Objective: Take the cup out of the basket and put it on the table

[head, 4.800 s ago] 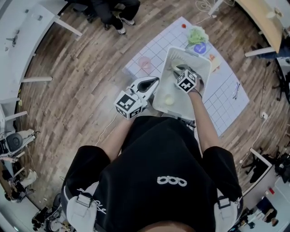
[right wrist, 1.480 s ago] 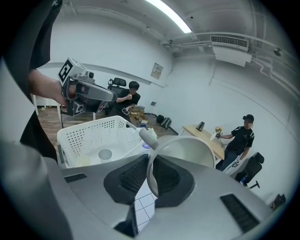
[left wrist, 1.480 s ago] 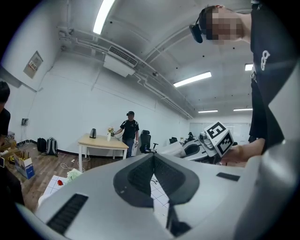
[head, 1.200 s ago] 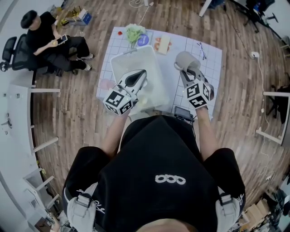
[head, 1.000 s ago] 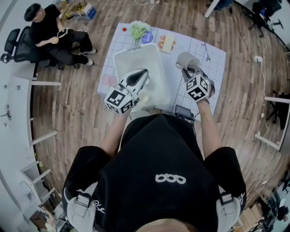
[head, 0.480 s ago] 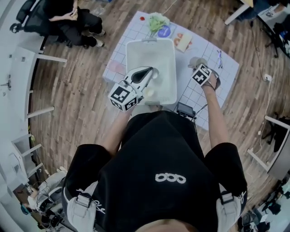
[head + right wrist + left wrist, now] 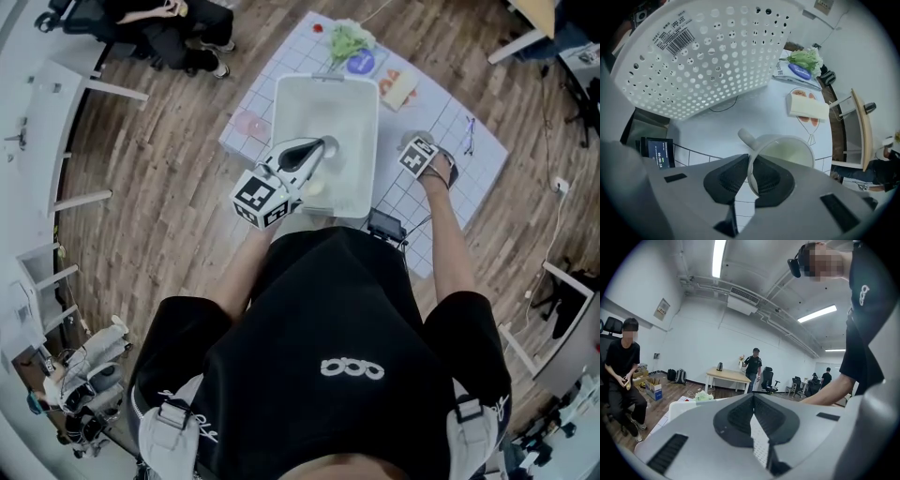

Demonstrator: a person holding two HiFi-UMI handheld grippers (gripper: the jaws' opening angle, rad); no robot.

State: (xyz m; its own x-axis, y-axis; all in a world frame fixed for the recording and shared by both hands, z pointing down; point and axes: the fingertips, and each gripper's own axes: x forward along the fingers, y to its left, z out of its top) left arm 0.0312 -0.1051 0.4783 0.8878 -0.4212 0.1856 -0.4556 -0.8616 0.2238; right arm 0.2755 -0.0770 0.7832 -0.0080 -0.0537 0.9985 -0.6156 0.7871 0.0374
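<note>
Right gripper view: the cup [image 7: 787,152] is pinched at its rim by the right gripper [image 7: 750,161], jaws nearly closed, lower centre, pointed down at the table [image 7: 754,112] beside the basket [image 7: 708,51]. Jaws of the left gripper [image 7: 753,399] are pressed together, nothing held.

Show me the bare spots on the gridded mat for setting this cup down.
Bare mat lies between the basket wall, the card and the cup held in the right hand-held gripper. More shows between the cup and the small screen. The far end is crowded: greens and a blue disc, beside the card.
</note>
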